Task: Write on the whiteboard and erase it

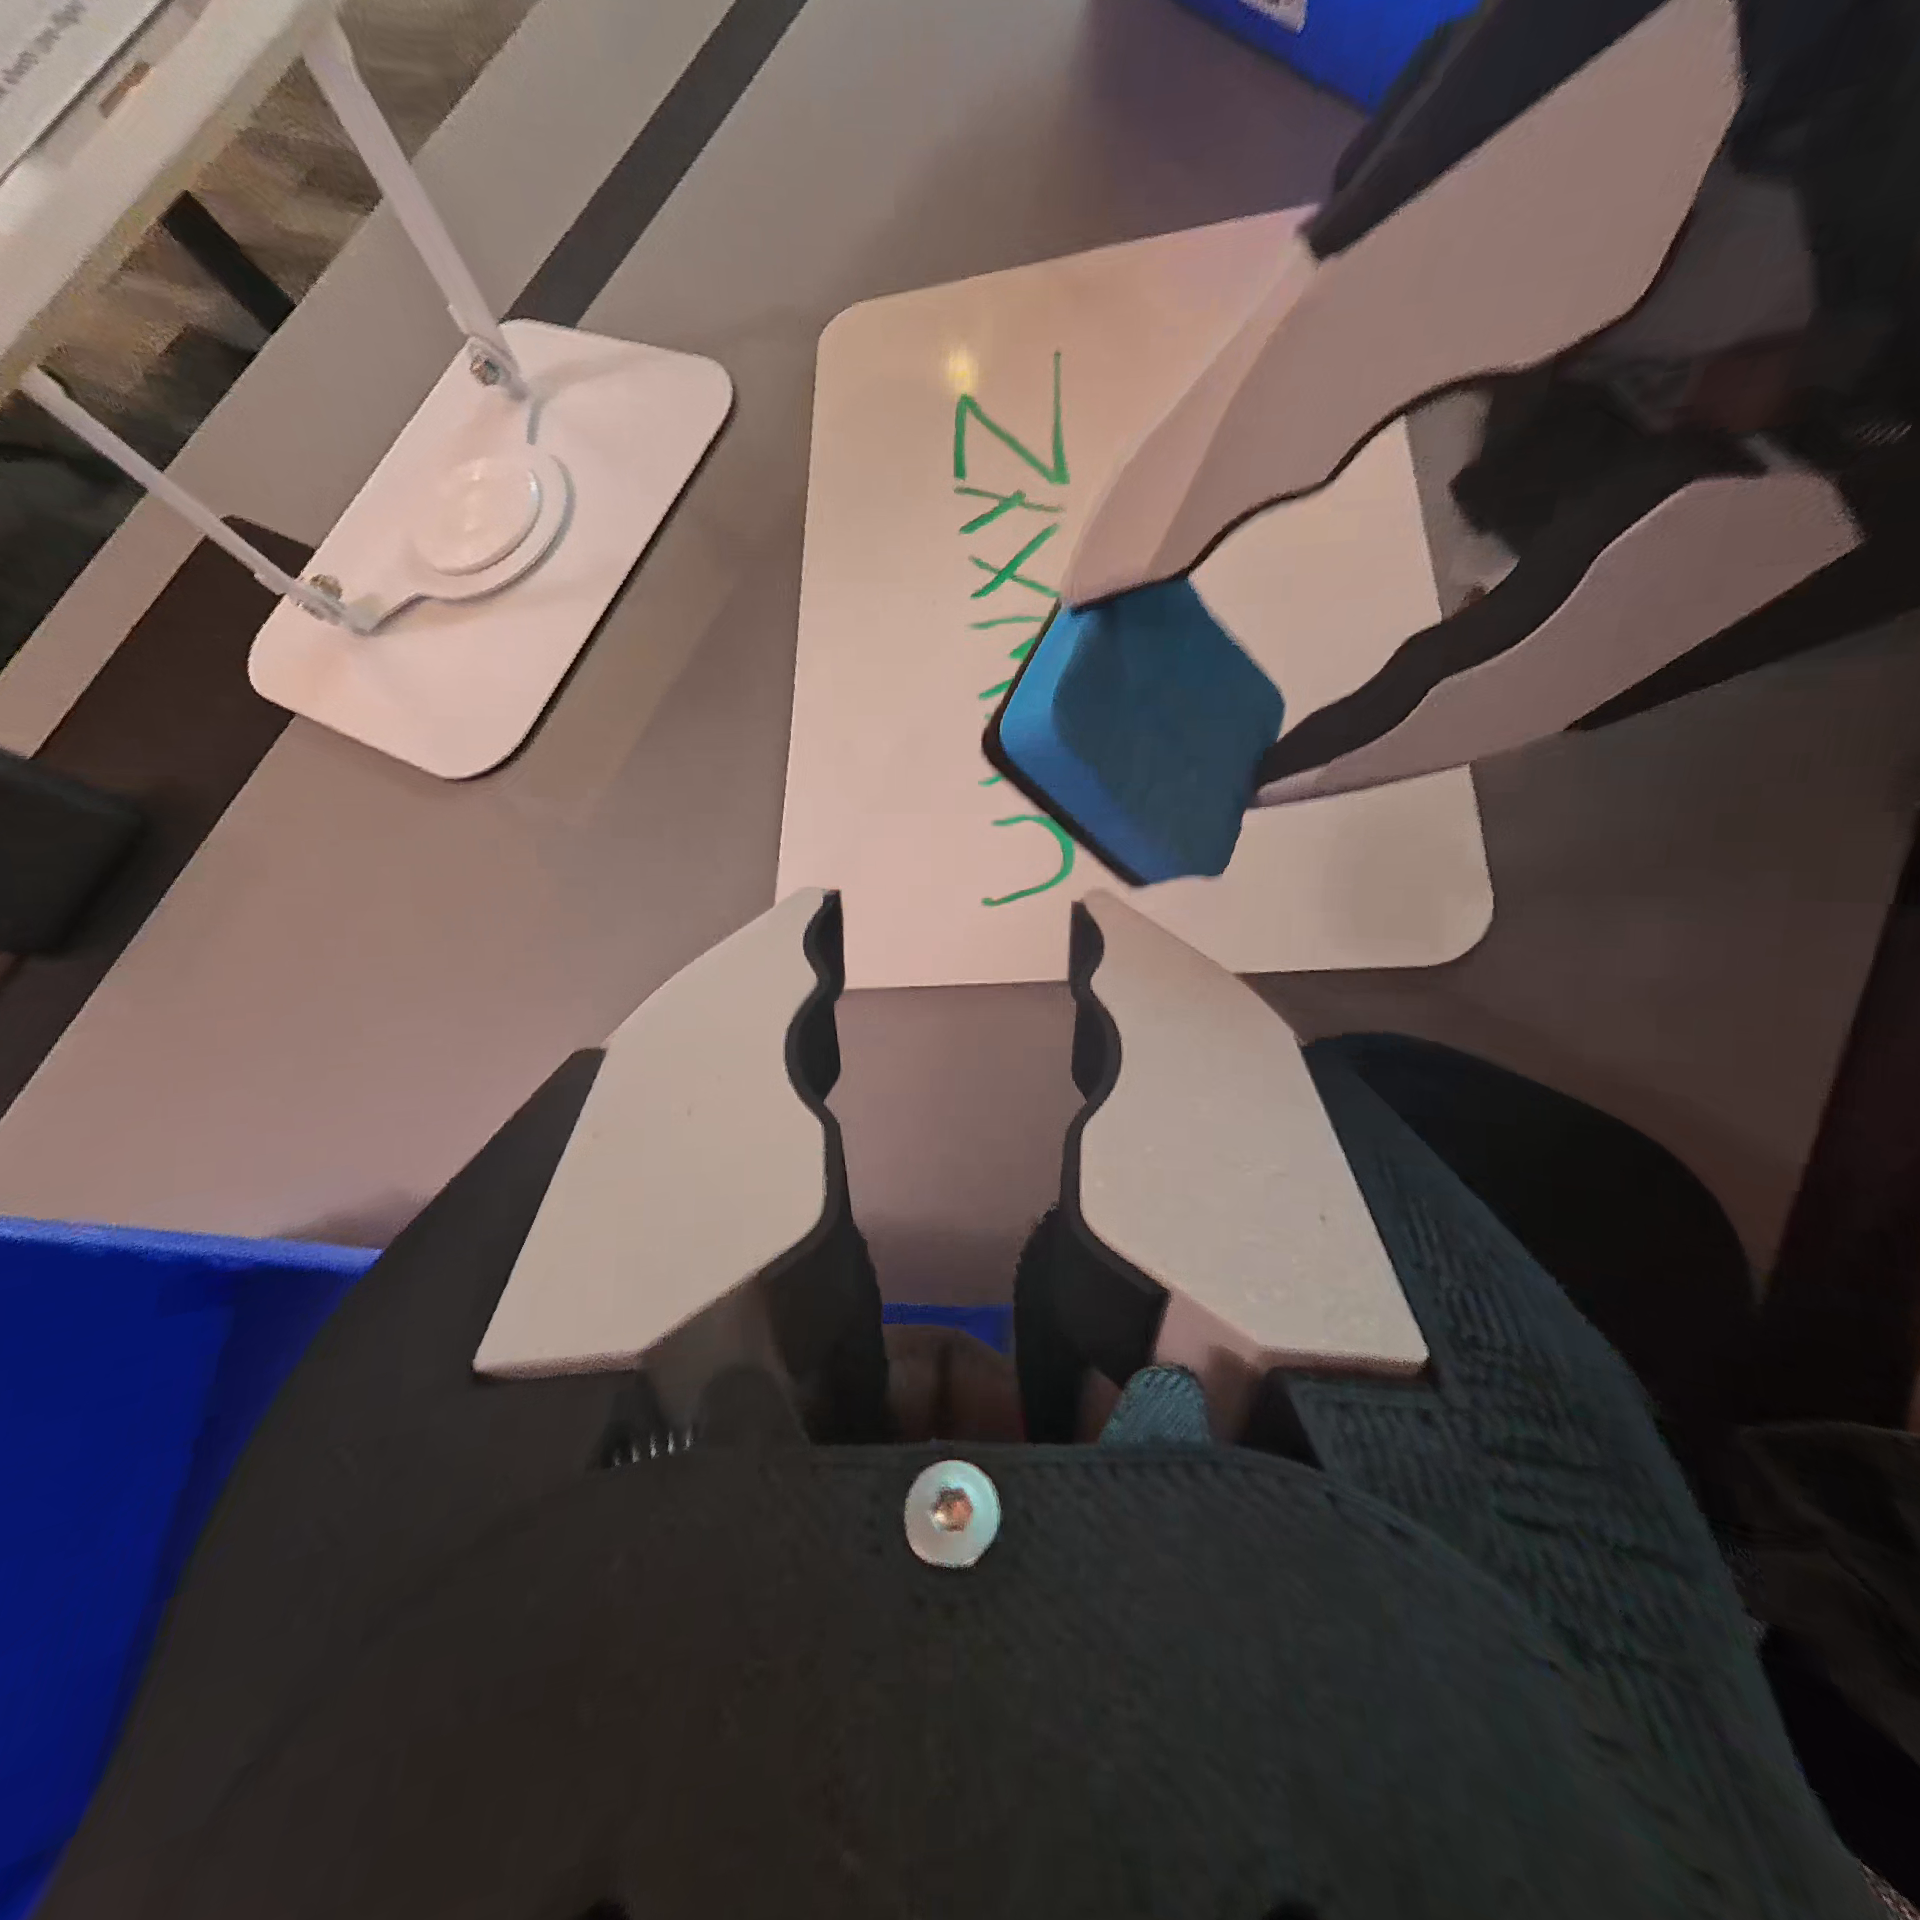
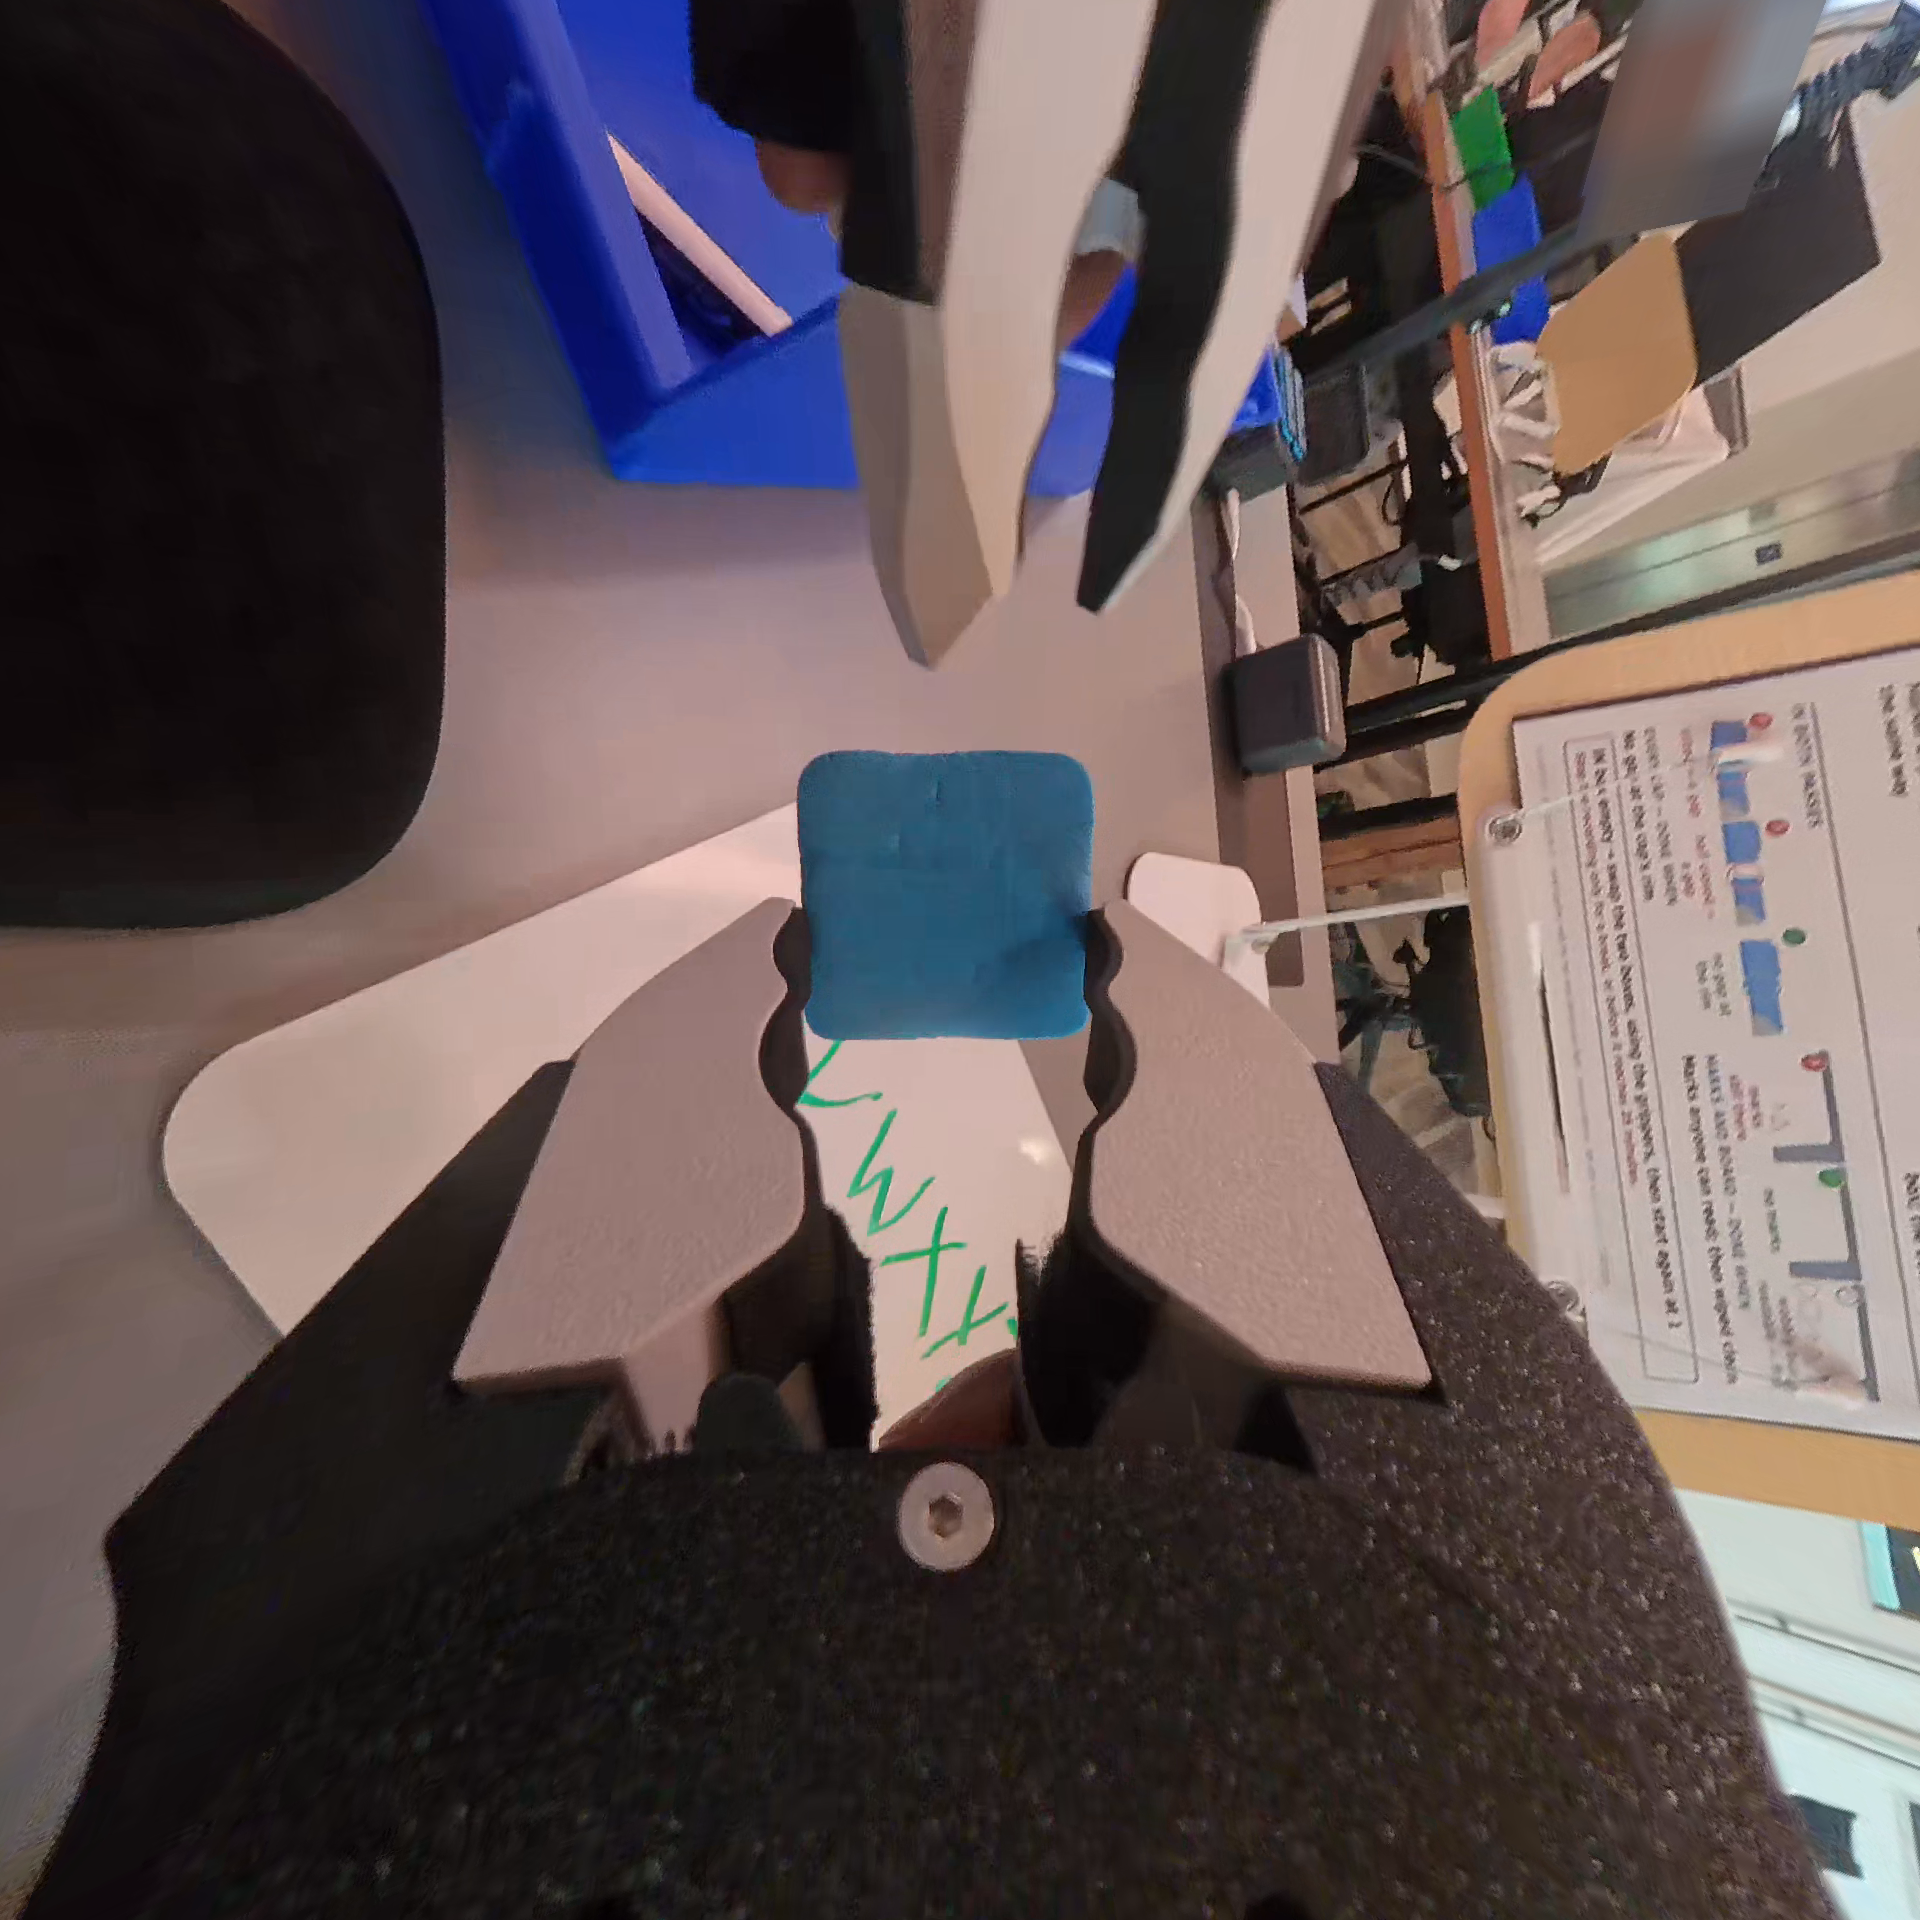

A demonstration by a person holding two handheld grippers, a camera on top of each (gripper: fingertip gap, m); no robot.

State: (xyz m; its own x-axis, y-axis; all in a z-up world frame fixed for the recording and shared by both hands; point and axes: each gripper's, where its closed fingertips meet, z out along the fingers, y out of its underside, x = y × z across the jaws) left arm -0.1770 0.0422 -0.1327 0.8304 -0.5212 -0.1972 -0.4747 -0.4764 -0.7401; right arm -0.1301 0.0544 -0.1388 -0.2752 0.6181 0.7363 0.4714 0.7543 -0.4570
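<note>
Right gripper [image 2: 943, 925] clamped on square blue foam eraser [image 2: 943, 896], left gripper [image 1: 954, 914] parted and empty; green writing [image 1: 1013, 623] done on white rounded whiteboard [image 1: 1371, 894], erasing seemingly barely begun.

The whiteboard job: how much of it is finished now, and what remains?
Writing looks done: green marks run along the whiteboard. In hand: the right claw grips the blue eraser over one end of the marks. The left claw is open and empty. Left: wiping, since most marks remain visible.
</note>
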